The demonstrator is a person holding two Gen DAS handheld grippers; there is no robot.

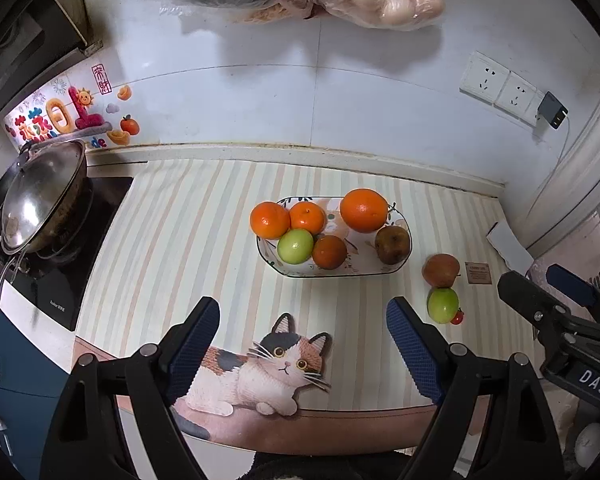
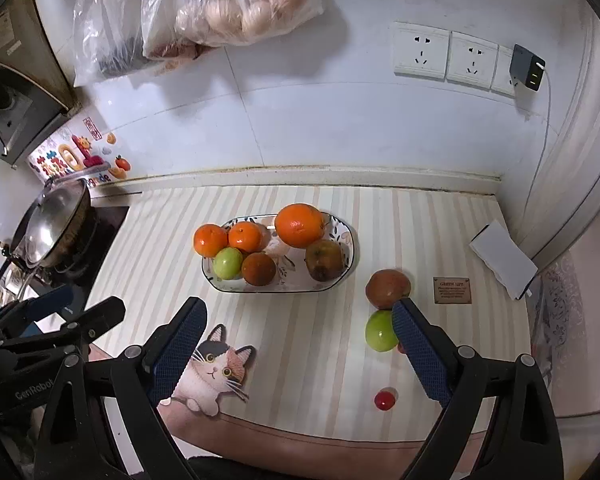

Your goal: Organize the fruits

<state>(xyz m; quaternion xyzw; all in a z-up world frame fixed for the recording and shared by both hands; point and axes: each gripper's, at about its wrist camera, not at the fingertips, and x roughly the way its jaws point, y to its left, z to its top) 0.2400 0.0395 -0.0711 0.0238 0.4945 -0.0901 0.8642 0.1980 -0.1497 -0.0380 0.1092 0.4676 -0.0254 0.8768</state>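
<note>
Fruits (image 2: 300, 226) fill plate (image 2: 350, 254); tongs (image 1: 303, 320) apparently empty

You stood in a home kitchen: a lidded wok (image 1: 40, 196) sat on a black cooktop (image 1: 66, 280) at nine o'clock, wall sockets (image 2: 444, 56) were at two o'clock, and bagged eggs (image 2: 240, 12) hung on the tiled wall (image 2: 340, 128) at twelve o'clock.
</note>
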